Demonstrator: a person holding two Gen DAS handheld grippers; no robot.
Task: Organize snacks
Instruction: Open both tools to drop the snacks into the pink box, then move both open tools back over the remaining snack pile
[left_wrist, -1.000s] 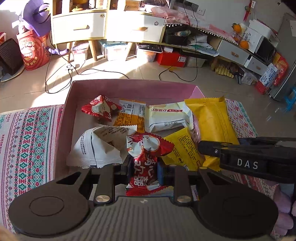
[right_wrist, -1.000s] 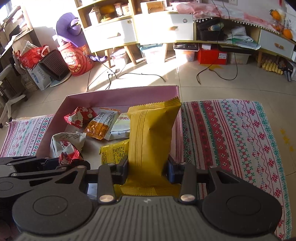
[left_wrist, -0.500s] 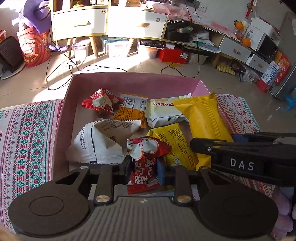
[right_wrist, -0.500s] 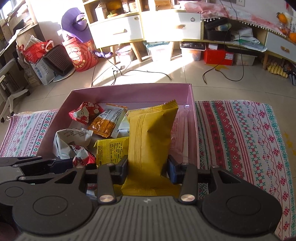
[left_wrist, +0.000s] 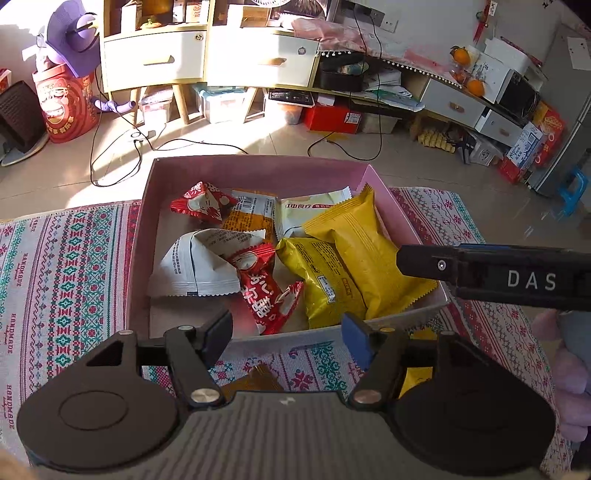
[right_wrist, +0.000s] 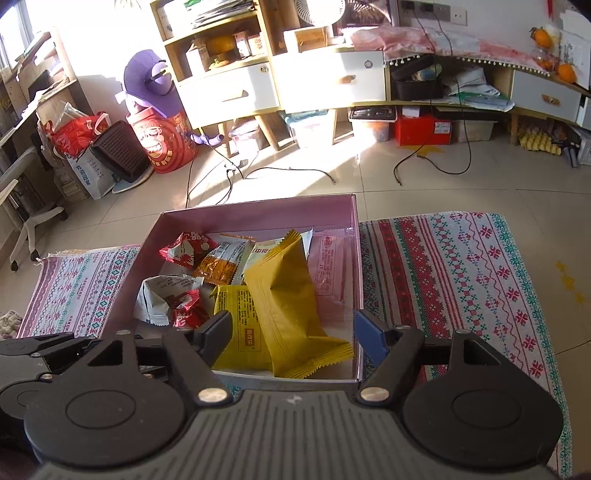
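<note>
A pink box (left_wrist: 255, 168) (right_wrist: 258, 210) on a patterned cloth holds several snack packets. My left gripper (left_wrist: 286, 330) is open and empty above the box's near wall. A red packet (left_wrist: 264, 290) lies loose in the box just beyond it. My right gripper (right_wrist: 291, 332) is open and empty over the box's near right corner. A large yellow packet (right_wrist: 291, 306) (left_wrist: 364, 251) lies in the box, leaning on a smaller yellow packet (right_wrist: 240, 321). A white packet (left_wrist: 195, 266) and another red packet (left_wrist: 203, 201) lie further in.
The woven cloth (right_wrist: 461, 266) spreads to both sides of the box. An orange packet (left_wrist: 258, 380) lies on the cloth under my left gripper. Tiled floor, cables and low cabinets (right_wrist: 280, 85) lie beyond. The right gripper's body (left_wrist: 498, 275) crosses the left wrist view.
Both grippers have opened and pulled back. The red packet and the large yellow packet have dropped from them into the box.
</note>
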